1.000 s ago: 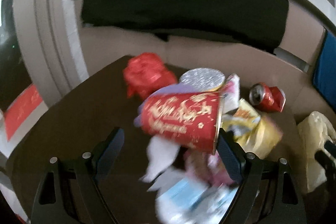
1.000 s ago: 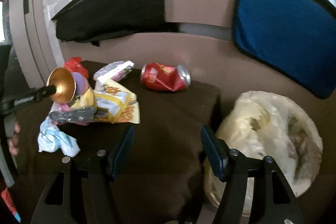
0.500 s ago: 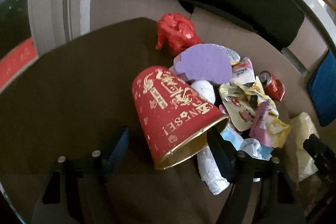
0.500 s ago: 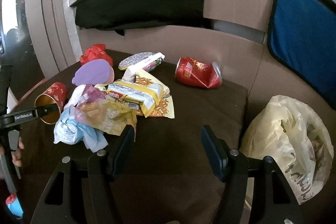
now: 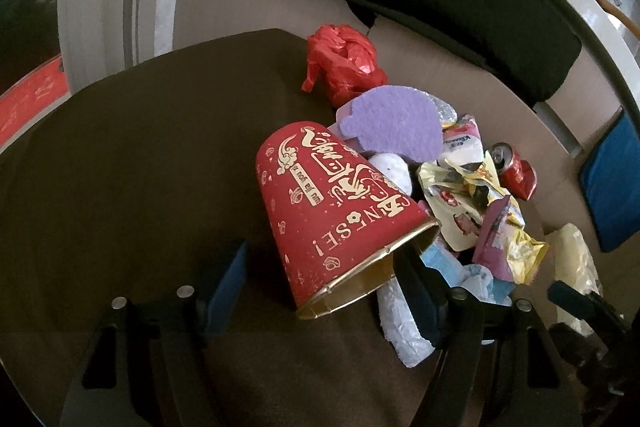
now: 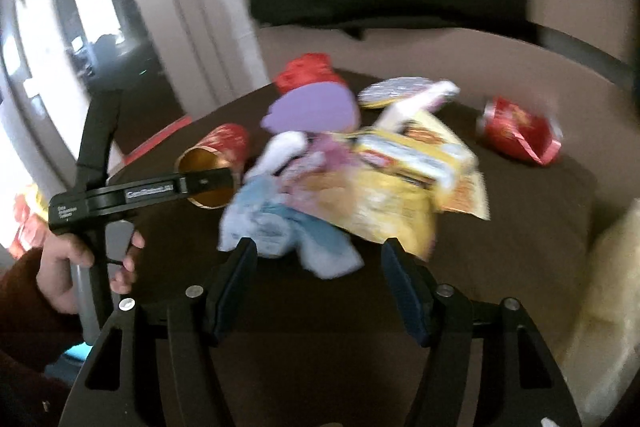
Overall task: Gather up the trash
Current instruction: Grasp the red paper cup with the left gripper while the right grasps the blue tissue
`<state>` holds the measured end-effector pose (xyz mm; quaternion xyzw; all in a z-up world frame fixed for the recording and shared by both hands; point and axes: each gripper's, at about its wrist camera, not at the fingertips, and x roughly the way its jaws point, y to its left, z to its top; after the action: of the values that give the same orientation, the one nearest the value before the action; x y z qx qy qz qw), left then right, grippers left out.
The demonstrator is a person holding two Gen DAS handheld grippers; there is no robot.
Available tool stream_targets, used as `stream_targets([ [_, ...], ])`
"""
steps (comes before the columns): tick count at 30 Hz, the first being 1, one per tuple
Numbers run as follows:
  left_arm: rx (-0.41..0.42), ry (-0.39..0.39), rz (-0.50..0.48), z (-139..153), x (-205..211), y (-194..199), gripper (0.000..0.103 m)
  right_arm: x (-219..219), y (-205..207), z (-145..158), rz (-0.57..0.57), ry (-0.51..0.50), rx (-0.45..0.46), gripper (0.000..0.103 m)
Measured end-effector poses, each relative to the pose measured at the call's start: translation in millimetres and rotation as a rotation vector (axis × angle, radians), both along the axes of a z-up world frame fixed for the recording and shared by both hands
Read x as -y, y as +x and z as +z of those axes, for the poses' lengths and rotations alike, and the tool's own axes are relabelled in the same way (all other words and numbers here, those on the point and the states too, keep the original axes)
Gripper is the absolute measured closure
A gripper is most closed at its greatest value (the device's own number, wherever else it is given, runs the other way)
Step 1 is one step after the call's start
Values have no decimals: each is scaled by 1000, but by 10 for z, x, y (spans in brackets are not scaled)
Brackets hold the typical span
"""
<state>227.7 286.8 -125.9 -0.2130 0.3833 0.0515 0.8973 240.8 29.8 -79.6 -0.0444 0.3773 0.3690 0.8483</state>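
Red cup [image 5: 332, 211] lies between wide-open jaws of down-tilted left gripper [image 5: 320, 263]; right gripper [image 6: 320, 251] jaws closing empty.

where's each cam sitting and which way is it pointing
Left wrist: sits on the left gripper, looking steeply down its fingers at the red paper cup lying between the jaws, trash heaped beyond on the brown cushion; only its own fingers show.
Right wrist: sits on the right gripper, facing the blue wrapper and pile, blurred; its fingers show, plus the person's hand gripping the left gripper.
Shared: cup, purple sponge, crushed can, red bag.
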Motion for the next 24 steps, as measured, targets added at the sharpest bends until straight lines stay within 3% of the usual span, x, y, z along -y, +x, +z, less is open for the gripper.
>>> stream_targets([
  [8, 7, -33, 14, 16, -92, -111, 29, -583, 136, -308, 109, -106, -9, 44],
  [10, 13, -39, 17, 34, -101, -143, 30, -624, 170, -384, 97, -141, -29, 74],
  [13, 49, -9, 16, 113, -64, -189, 30, -494, 154, -290, 55, -109, -5, 83],
  [18, 115, 88, 45, 260, 34, -203, 33, -166, 56, -70, -12, -114, 49, 83],
  [24, 100, 157, 52, 255, 95, -71, 55, 103, 10, 56, -48, -103, 44, 83],
])
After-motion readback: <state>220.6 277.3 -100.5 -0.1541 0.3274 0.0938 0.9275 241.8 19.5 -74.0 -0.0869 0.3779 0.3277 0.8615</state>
